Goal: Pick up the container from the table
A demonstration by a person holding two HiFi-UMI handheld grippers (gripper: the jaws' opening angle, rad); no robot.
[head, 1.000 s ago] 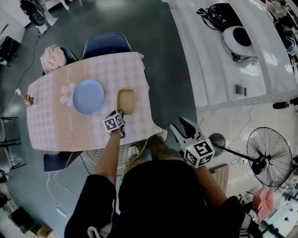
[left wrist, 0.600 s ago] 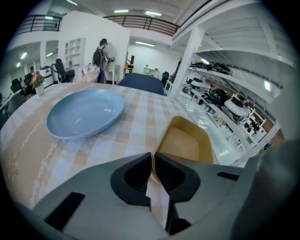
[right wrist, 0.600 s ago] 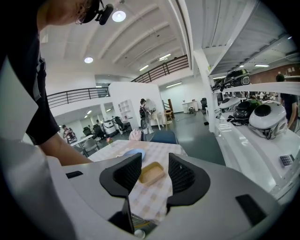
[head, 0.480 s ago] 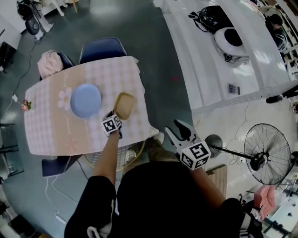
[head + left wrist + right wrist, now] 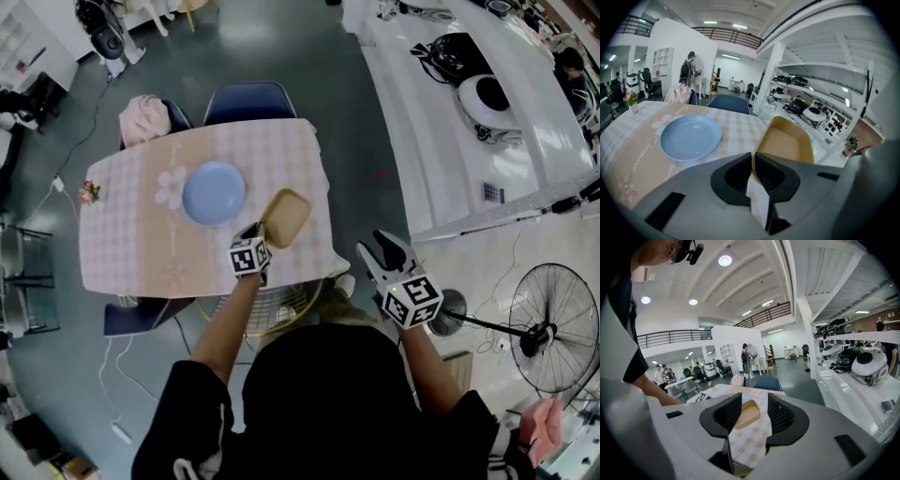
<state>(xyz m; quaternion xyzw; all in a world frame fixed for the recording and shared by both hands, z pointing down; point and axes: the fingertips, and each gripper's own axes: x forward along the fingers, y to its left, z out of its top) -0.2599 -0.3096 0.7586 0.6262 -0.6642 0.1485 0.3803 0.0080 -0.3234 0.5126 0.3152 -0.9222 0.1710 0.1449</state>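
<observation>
Two claws are in our hands. Our left gripper has its jaws pinched onto the near rim of the tan container, which juts out tilted ahead of it over the checked table. A blue plate lies ahead-left. Our right gripper hangs beside the table, jaws apart, holding nothing.

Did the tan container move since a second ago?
Yes. The container lay flat beside the blue plate; now it is tilted, lifted up off the table by the left gripper, whose jaws are shut on its rim.
</observation>
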